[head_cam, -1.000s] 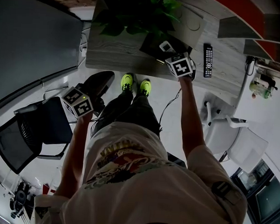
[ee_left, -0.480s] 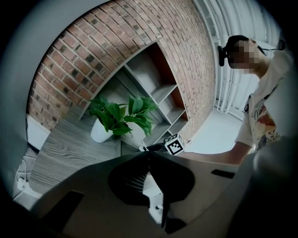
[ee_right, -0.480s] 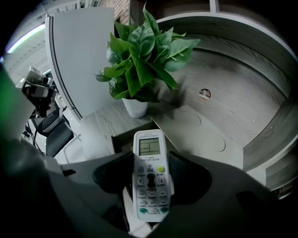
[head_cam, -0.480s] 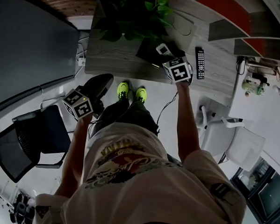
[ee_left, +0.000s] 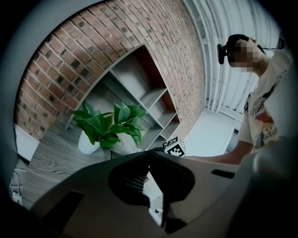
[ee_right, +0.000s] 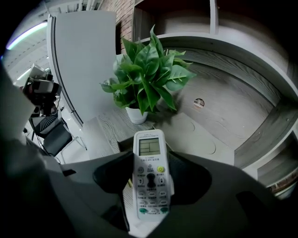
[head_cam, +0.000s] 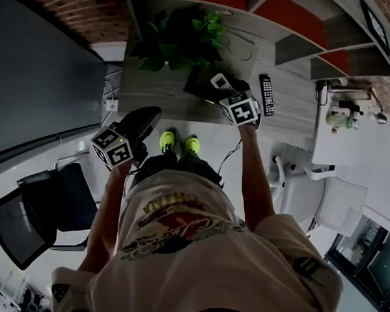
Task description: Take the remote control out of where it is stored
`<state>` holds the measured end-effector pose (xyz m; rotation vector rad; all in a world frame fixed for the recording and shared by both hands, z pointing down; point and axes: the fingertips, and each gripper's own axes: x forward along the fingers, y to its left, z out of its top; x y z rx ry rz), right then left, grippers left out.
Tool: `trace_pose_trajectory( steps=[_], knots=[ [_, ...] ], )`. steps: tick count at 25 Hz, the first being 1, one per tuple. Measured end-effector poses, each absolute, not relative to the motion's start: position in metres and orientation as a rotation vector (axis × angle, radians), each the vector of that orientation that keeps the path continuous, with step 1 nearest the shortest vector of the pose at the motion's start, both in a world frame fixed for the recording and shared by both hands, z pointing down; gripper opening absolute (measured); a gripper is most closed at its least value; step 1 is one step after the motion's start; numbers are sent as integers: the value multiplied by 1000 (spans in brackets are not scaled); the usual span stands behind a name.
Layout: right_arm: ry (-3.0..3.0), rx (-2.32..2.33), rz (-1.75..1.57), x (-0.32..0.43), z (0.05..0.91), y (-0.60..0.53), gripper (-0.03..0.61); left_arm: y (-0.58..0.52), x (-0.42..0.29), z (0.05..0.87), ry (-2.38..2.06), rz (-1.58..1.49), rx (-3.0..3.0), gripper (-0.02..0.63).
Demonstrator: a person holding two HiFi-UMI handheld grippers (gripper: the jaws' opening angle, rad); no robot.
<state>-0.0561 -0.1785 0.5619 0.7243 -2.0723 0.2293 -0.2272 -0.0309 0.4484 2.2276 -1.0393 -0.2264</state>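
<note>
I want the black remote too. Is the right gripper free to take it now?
Probably not: the right gripper is beside the black remote, but its jaws clamp the white remote.

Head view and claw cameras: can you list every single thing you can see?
desk: one, grey wood, in front of the shelves
shelves: one unit, grey and red, behind the desk
white remote: one, white, held over the desk
black remote: one, black, lying on the desk
plant: one, green in a white pot, on the desk
dark box: one, black, on the desk by the plant
black chair: one, black, floor left
white chair: one, white, floor right
shoes: two, yellow-green, on the floor
left claw: one, dark, shut, empty
right claw: one, dark, shut on the white remote
</note>
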Motion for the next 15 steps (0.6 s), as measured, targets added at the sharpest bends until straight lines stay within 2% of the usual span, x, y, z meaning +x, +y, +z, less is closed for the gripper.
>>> trace_pose_trajectory(
  steps=[15],
  knots=[
    [-2102, 807, 229, -38, 525, -157, 245, -45, -189, 428, -896, -191, 2346, 6]
  ],
)
